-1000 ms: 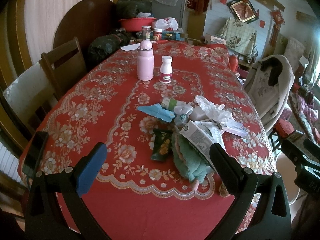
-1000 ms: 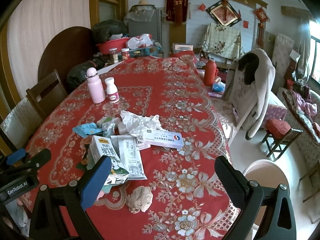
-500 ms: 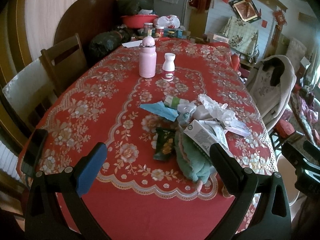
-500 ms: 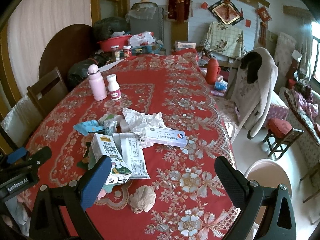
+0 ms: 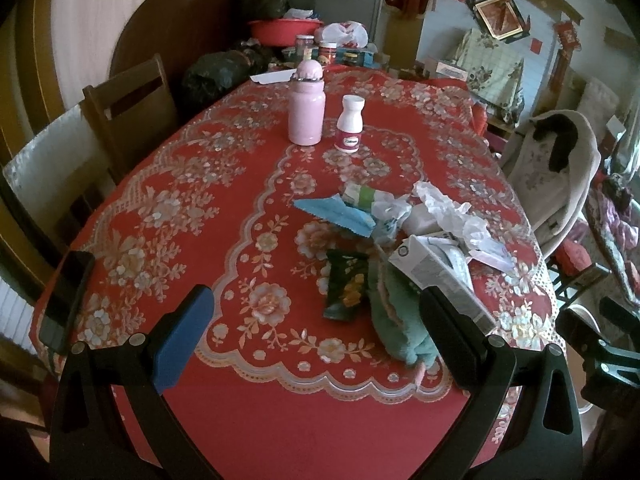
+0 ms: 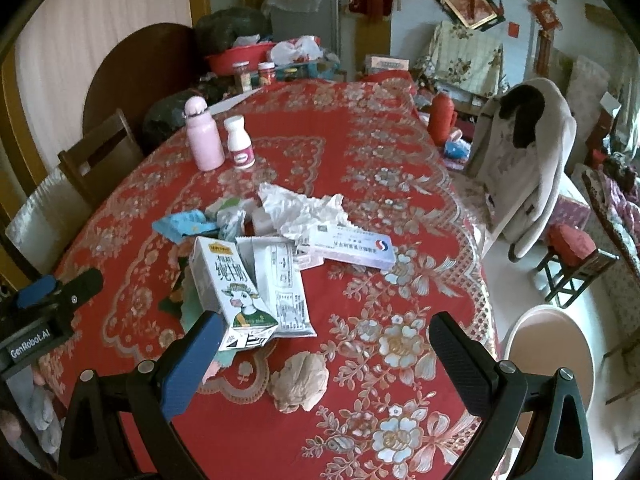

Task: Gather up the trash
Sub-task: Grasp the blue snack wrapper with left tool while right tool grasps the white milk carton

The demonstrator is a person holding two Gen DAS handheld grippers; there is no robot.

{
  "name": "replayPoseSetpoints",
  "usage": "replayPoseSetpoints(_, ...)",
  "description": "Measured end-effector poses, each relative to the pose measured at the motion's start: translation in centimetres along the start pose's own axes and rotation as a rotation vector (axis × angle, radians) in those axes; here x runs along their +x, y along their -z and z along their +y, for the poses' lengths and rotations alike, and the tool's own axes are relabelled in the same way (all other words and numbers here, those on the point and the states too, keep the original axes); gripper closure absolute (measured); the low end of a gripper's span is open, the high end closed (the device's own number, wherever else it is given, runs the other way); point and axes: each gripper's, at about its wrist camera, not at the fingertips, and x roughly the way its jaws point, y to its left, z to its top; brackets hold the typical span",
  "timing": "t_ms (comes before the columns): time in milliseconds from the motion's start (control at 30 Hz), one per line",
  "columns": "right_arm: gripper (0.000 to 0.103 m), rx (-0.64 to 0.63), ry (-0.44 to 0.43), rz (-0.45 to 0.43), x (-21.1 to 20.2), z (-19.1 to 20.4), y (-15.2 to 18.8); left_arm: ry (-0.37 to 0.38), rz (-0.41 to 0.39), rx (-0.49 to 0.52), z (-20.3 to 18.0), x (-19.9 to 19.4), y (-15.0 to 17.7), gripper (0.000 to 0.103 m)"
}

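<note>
1. Both tools empty above the near edge of the red floral tablecloth: left gripper with fingers spread wide, right gripper likewise wide apart, nothing between either pair.
2. Trash heaped in the middle of the table, toward the near side: milk carton lying tilted on a flattened white pouch, a long medicine box just right of them, crumpled white paper behind, a blue wrapper at the left of the heap.
3. Nearest piece for the right side: a brownish paper ball, alone on the cloth, lying between the spread fingers in the right wrist view. Probably the best first pick: lower straight down, straddle it, close gently, lift clear.
4. For the left side: a dark snack packet lying flat, touching a green cloth. Flat film, so better approached at an edge and pinched without dragging the cloth along; whether the cloth counts as trash, hard to say from here.
5. Not to be touched: pink bottle and white pill bottle, upright side by side at the far left, well apart from the heap.
6. In the way: little on the cloth itself. Pale round bin, apparently the drop point, on the floor beyond the right table edge; chair with a draped jacket farther right.
</note>
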Motion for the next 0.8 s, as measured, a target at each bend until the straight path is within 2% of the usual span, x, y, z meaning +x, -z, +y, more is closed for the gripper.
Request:
replayPoseSetpoints(200,0.001,0.014,-0.058,0.043,1.4,-0.5,0.1,0.007,0.032,-0.011,2.0,-0.6,0.6,0.001)
replayPoseSetpoints(300,0.001,0.031,-0.086,0.062,2.2,-0.6,-0.1,0.008,0.054,-0.026,3.2,0.0,-0.6,0.001)
replayPoseSetpoints(533,0.002,-0.01,-0.141,0.085,3.7,1.1,-1.1,0.019,0.094,-0.042,5.2,2.8,-4.6,0.001)
replayPoseSetpoints(633,0.004,-0.039,-0.158,0.094,4.5,2.1,-1.7,0.023,0.102,-0.041,5.1,5.8,-7.8,0.001)
replayPoseSetpoints(800,0.004,-0.071,-0.176,0.109,5.9,3.3,-2.4,0.013,0.102,-0.015,4.8,7.7,-9.9,0.001)
